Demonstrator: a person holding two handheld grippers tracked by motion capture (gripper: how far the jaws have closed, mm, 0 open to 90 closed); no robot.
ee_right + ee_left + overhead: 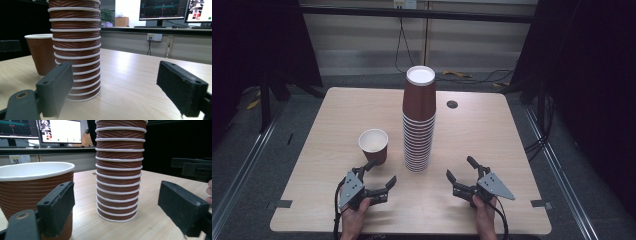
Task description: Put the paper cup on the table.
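A single brown paper cup (pixel 373 144) is standing upright on the tabletop (pixel 482 135), just left of a tall stack of inverted cups (pixel 418 125). The left tongs (pixel 381 172) are gaping wide beside the single cup, gripping nothing; the right tongs (pixel 462 169) are spreading wide, empty, right of the stack.

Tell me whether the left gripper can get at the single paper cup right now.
Probably yes. The left gripper is open, and the single paper cup stands upright just beyond it, apart from the stack of cups. Nothing lies between them on the table.
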